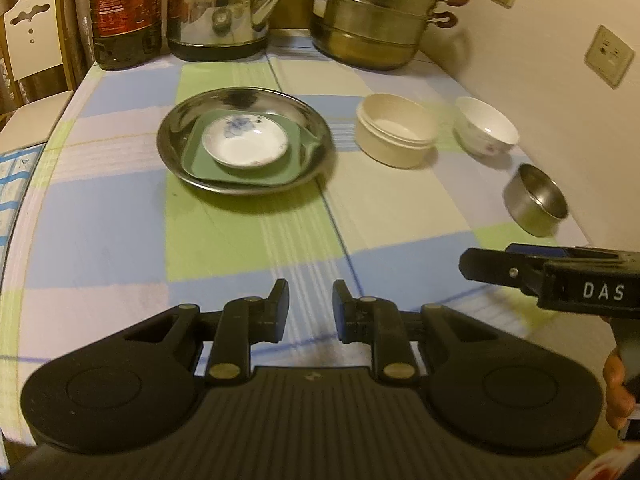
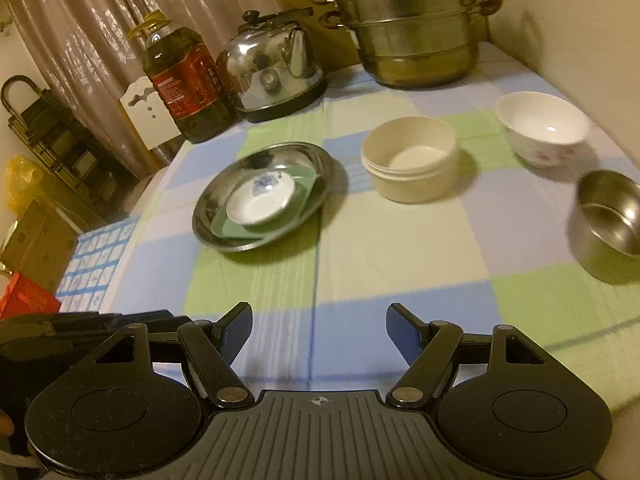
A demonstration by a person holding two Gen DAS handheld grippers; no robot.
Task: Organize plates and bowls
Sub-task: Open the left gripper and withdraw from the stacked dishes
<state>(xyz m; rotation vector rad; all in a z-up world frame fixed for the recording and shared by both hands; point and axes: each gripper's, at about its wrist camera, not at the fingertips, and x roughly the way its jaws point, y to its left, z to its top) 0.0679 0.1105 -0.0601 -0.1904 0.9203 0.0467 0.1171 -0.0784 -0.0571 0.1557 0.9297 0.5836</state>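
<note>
A steel plate (image 1: pixel 176 120) (image 2: pixel 216 196) holds a green square plate (image 1: pixel 208 168) (image 2: pixel 240 232), with a small white saucer with a blue flower (image 1: pixel 245 142) (image 2: pixel 260 200) on top. To its right stand a cream bowl (image 1: pixel 396 130) (image 2: pixel 408 164), a white flowered bowl (image 1: pixel 486 128) (image 2: pixel 542 128) and a small steel bowl (image 1: pixel 534 200) (image 2: pixel 608 220). My left gripper (image 1: pixel 311 308) hovers over the near cloth, jaws narrowly apart and empty. My right gripper (image 2: pixel 318 316) (image 1: pixel 492 260) is beside it on the right, open wide and empty, short of the steel bowl.
An oil bottle (image 1: pixel 124 12), a steel kettle (image 1: pixel 218 12) and a stacked steamer pot (image 1: pixel 372 16) line the back of the checked tablecloth (image 1: pixel 400 208). A wall with sockets (image 1: pixel 608 56) runs along the right. The table edge curves at the left, near a white chair (image 1: pixel 32 36).
</note>
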